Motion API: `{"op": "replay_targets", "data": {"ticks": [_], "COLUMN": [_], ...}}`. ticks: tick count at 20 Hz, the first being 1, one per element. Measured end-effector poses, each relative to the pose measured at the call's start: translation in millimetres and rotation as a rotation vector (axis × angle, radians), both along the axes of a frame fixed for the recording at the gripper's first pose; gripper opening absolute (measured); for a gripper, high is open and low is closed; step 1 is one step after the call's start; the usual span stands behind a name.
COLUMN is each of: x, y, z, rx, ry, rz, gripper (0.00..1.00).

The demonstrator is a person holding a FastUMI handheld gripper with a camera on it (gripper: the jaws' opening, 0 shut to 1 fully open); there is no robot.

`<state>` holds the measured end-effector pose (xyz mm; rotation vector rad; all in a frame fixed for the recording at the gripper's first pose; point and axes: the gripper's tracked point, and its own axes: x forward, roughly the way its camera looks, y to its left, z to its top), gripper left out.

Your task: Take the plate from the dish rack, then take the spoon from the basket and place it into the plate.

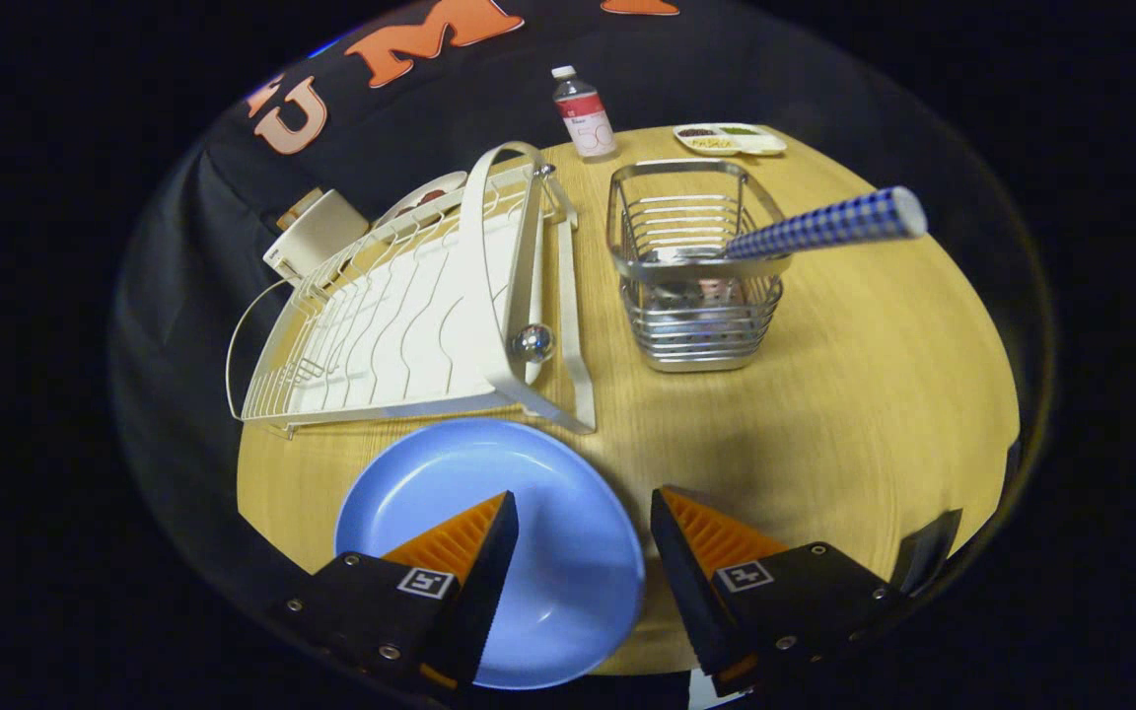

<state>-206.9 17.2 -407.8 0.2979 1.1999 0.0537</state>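
The spoon (805, 232) stands leaning in the basket (696, 266), its long handle slanting up and out over the basket's rim on the side away from the dish rack (410, 306); the handle is a round rod with a fine blue-and-white check pattern and a flat pale end, and its bowl end is down inside the basket, too hidden to make out. The basket is a square cup of shiny bent metal wire with horizontal bars, standing upright on the round, light wood-grain table (854, 394), just beside the rack.

The plate (529, 532) lies flat on the table in front of the rack, its far rim just short of the rack's near edge. It is round, smooth, pale blue, with a shallow raised rim. The rack is a white wire grid in a white frame with a tall arched handle and a small shiny ball at its near corner.

Beyond the basket stand a small plastic bottle (583, 113) with a white cap and a long white divided dish (731, 139).

The gripper (583, 528) hangs above the plate's near part, pointing toward the rack and basket. Its ridged wedge-shaped fingers (460, 537) are spread apart, holding nothing, one over the plate, the other past its edge over bare table
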Motion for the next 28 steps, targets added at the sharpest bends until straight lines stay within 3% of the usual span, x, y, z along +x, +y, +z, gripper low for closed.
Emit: {"op": "replay_targets", "data": {"ticks": [5, 8, 12, 15, 18, 19, 28], "x": [31, 52, 77, 91, 102, 106, 129], "y": [-64, -94, -96, -89, -86, -80, -72], "z": [36, 51, 61, 63, 66, 70, 98], "rx": [-0.140, -0.212, -0.207, -0.204, -0.223, -0.203, -0.214], "ry": [-0.169, -0.271, -0.371, -0.435, -0.475, -0.488, -0.510], "rz": [-0.124, -0.177, -0.211, -0.201, -0.193, -0.192, -0.128], "gripper": [0.83, 0.75, 0.64, 0.49, 0.25, 0.21, 0.10]}}
